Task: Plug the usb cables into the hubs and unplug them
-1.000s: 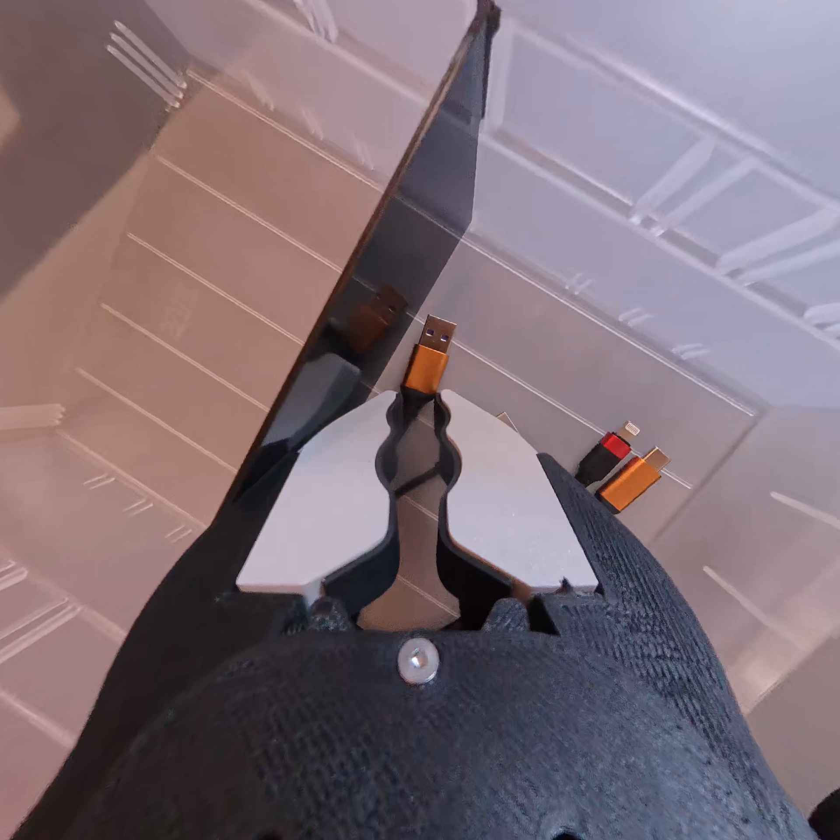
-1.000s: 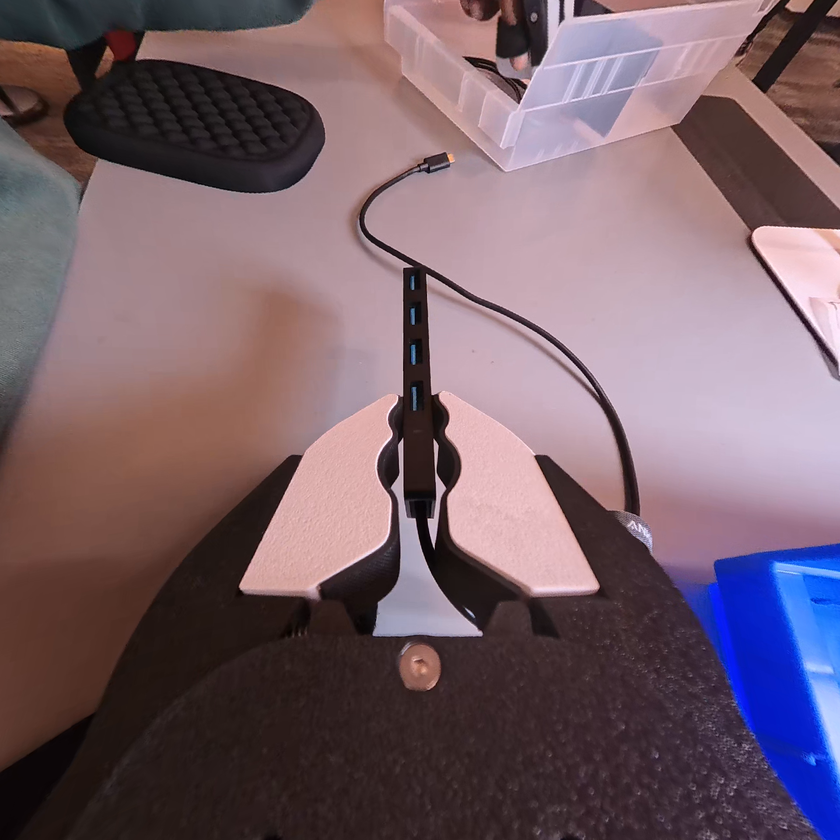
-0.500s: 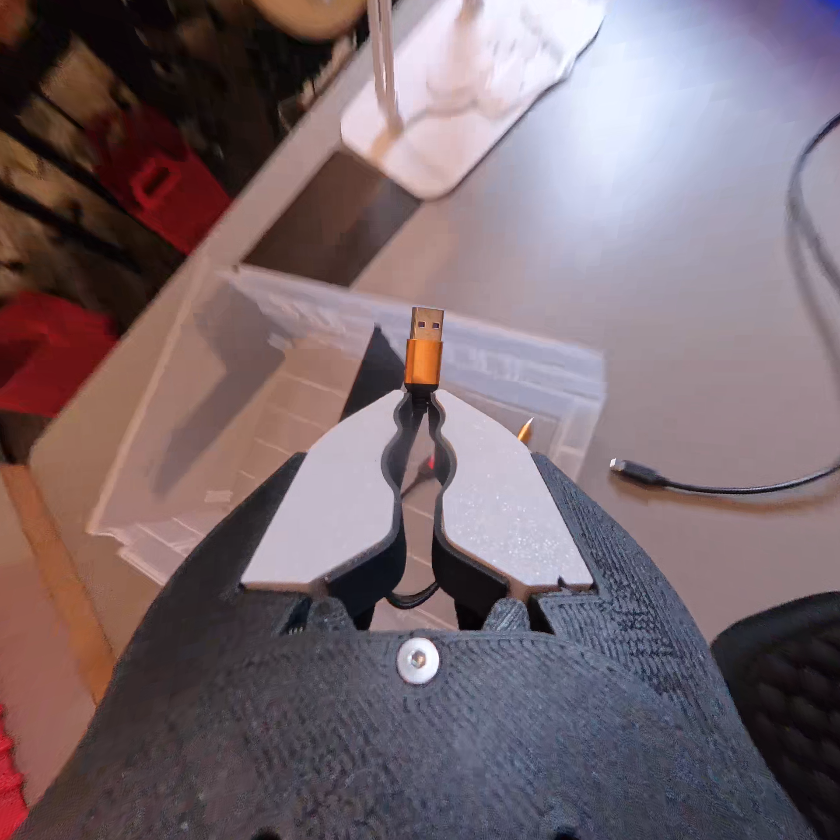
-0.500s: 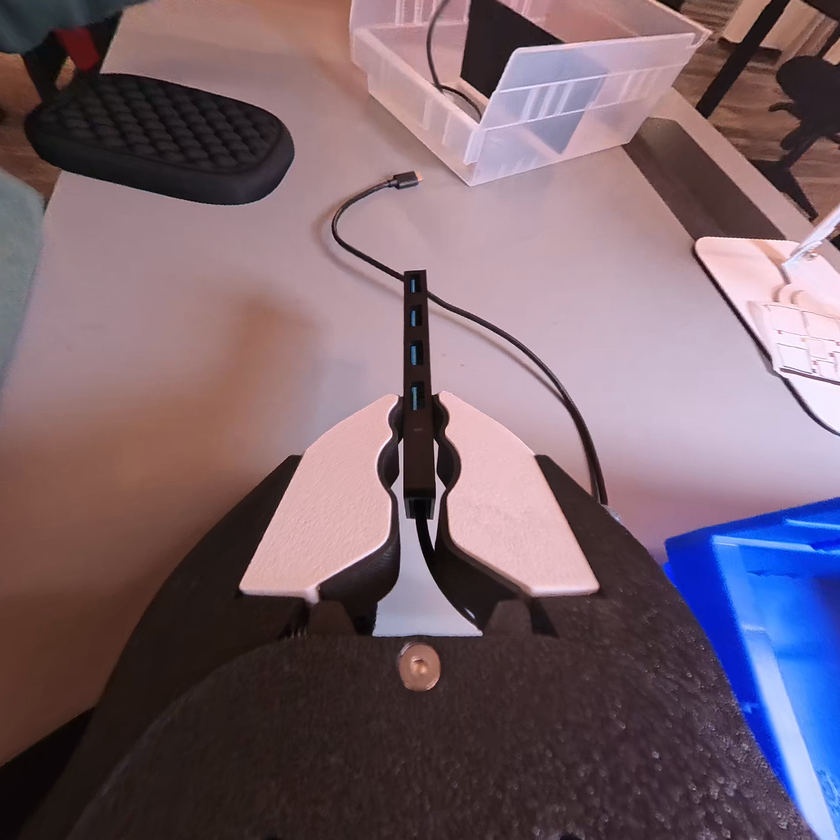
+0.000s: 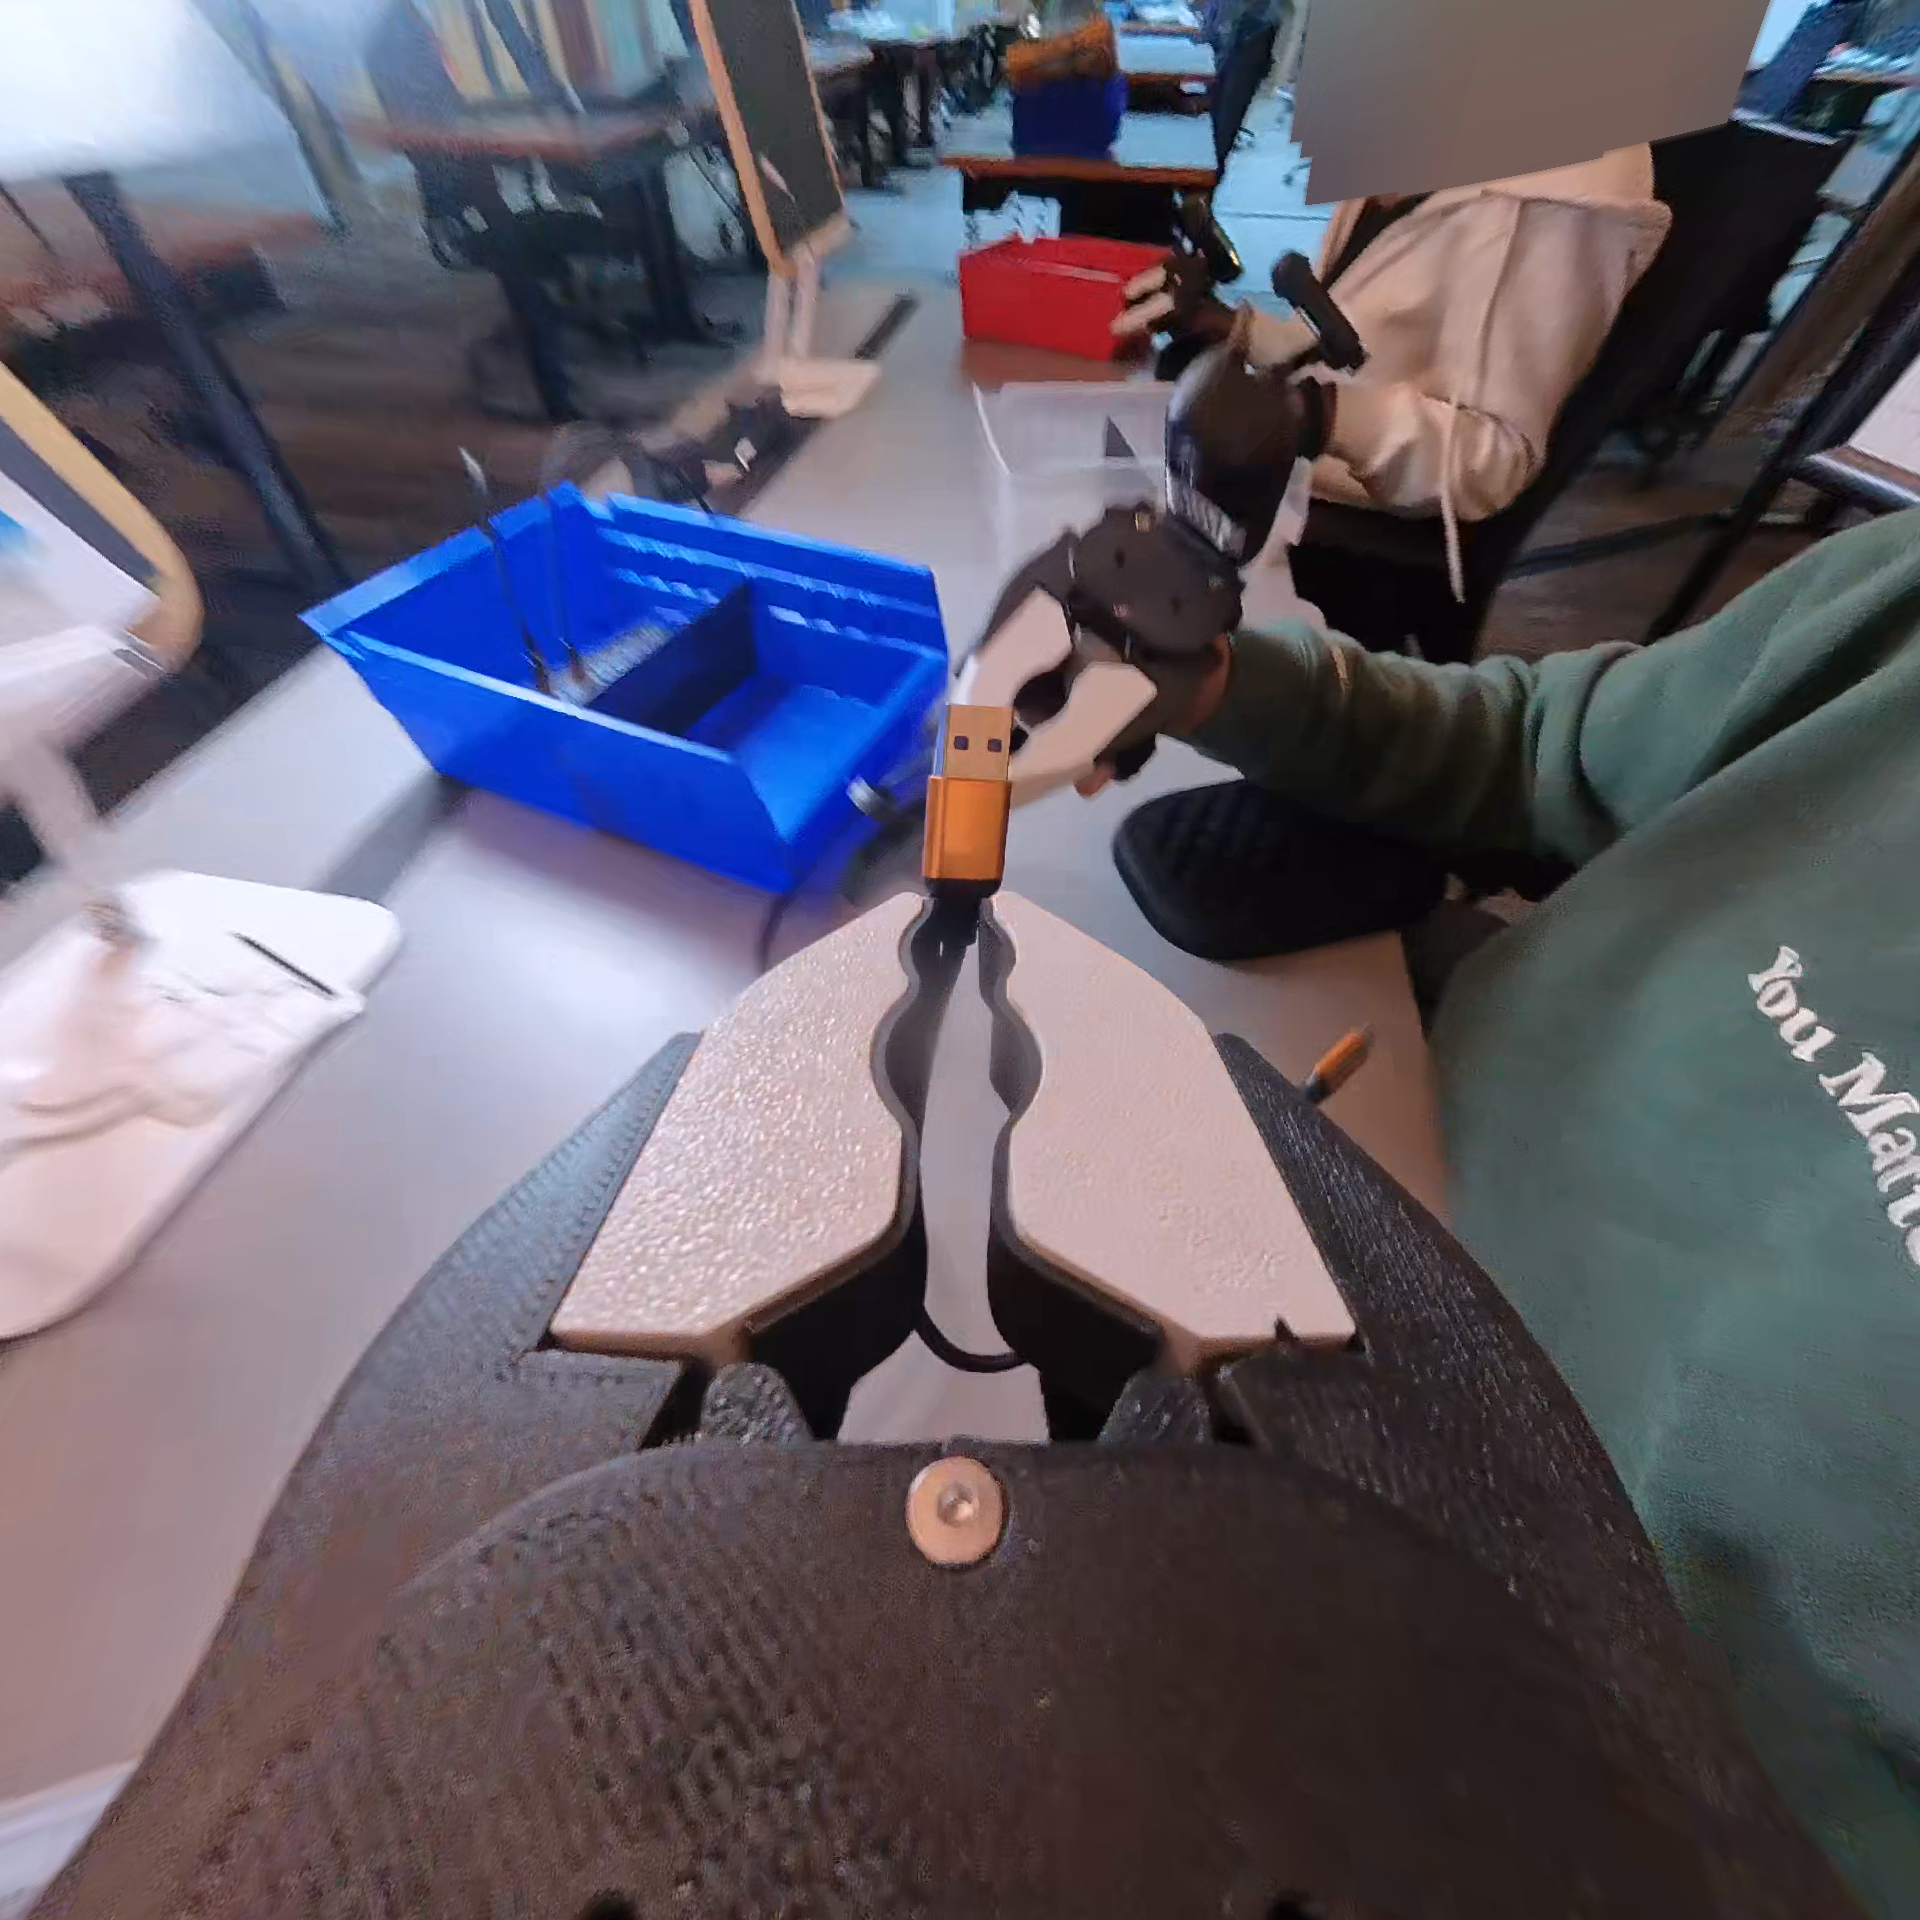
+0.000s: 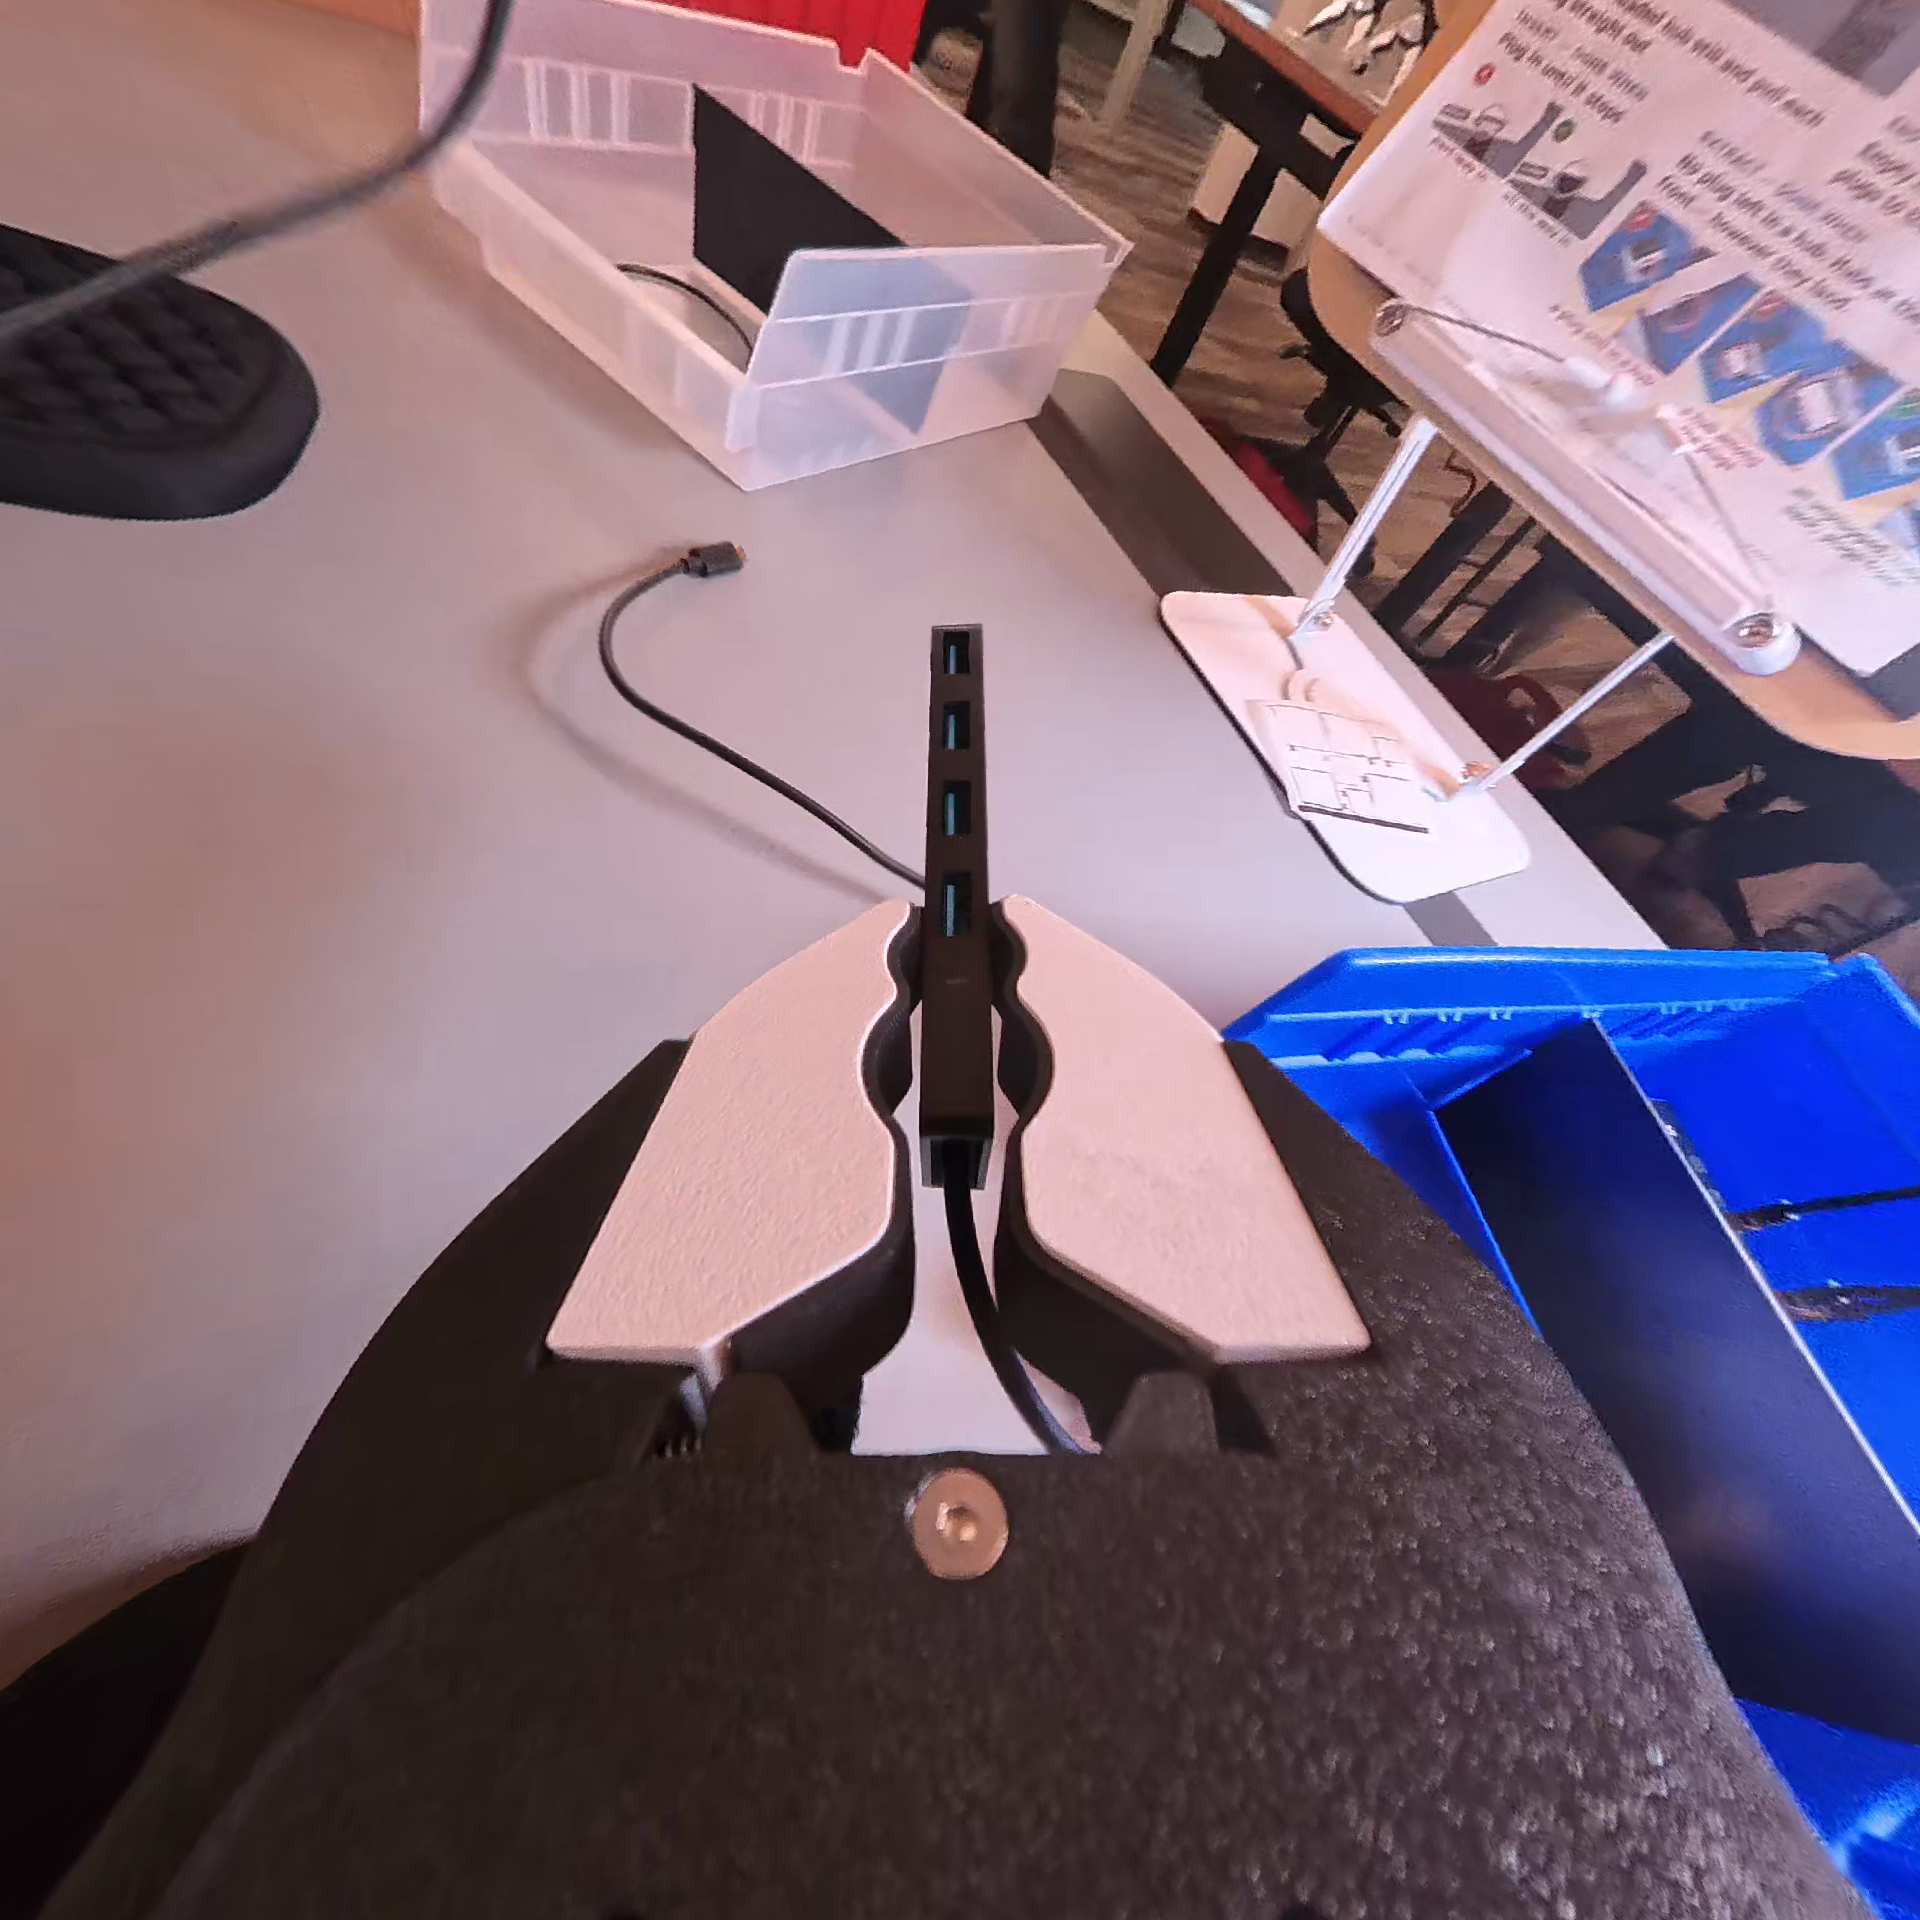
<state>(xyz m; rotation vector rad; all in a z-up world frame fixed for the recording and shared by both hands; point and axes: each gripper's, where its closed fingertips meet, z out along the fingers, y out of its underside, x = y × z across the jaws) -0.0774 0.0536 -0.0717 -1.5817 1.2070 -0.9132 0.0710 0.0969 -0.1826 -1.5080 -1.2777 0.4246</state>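
The left gripper [image 5: 958,914] fingers clenched an orange metal USB plug [image 5: 967,821] at centre frame; the right gripper [image 6: 958,914] fingers clamped a slim black four-port hub [image 6: 956,883].

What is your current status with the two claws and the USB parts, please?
Left claw shut on orange USB plug, held up. Right claw shut on black hub, ports all empty. Nothing between them.

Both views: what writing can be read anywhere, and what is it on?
I won't quote writing; here is what bears it.
Green sweatshirt: white lettering, cut off by the picture's edge.
Instruction sheet, propped up: printed lines beside pictures.
White stand base: small paper, too small to read.
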